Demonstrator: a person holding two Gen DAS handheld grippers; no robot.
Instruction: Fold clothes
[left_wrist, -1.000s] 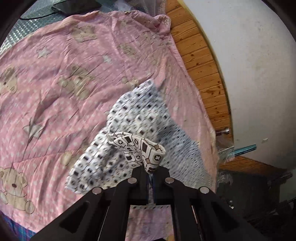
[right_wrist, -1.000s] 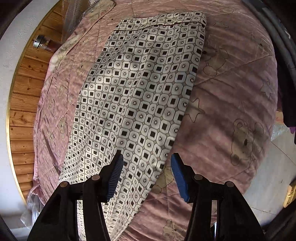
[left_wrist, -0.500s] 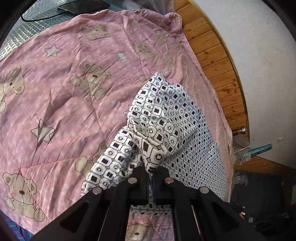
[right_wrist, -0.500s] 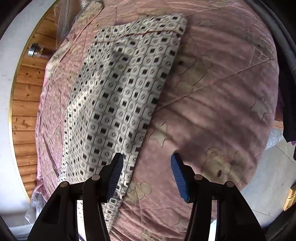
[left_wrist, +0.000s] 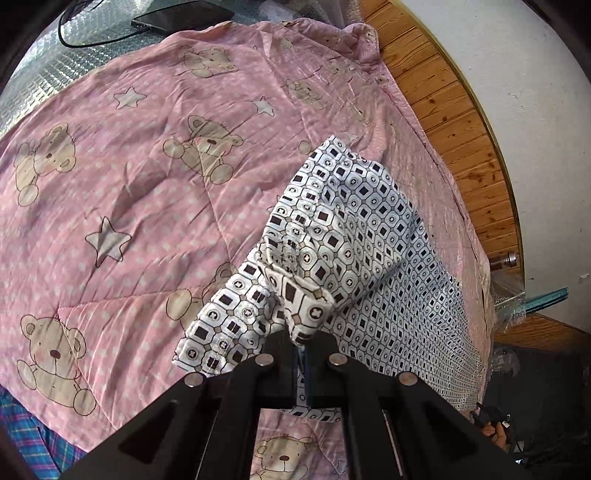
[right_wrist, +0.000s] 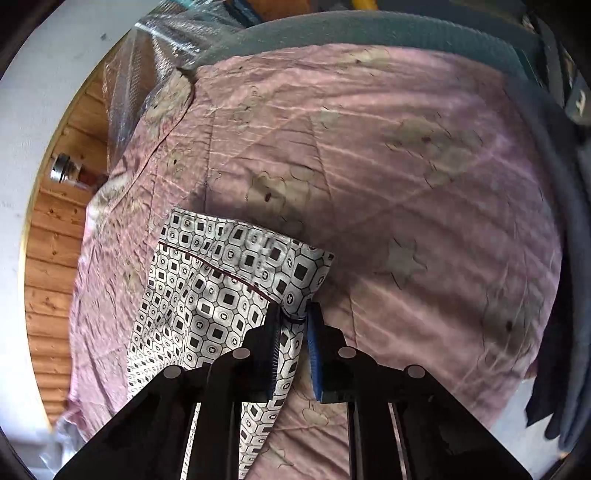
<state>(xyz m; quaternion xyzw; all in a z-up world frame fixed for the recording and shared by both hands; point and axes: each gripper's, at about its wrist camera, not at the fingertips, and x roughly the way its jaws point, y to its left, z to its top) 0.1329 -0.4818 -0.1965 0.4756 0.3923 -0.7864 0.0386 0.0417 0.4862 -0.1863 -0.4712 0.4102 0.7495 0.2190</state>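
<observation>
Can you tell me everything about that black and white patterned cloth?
The patterned cloth is thin, soft-looking fabric, white with little black squares inside rounded outlines. A dark red seam line runs near one hem in the right wrist view. It lies partly on the pink teddy-bear quilt, with one end lifted and bunched. The left tongs pinch one corner, and the right tongs are closed on another corner, so both ends hang from the tongs.

Thin, smooth cloth on the patterned garment (left_wrist: 354, 236), faintly sheeny where it creases. The pink quilt (left_wrist: 147, 192) is soft, matt, stitched fabric. Wood boards (left_wrist: 454, 110) look varnished; matt black plastic on the right gripper (right_wrist: 294, 321), ribbed blue pads (right_wrist: 314, 350).
</observation>
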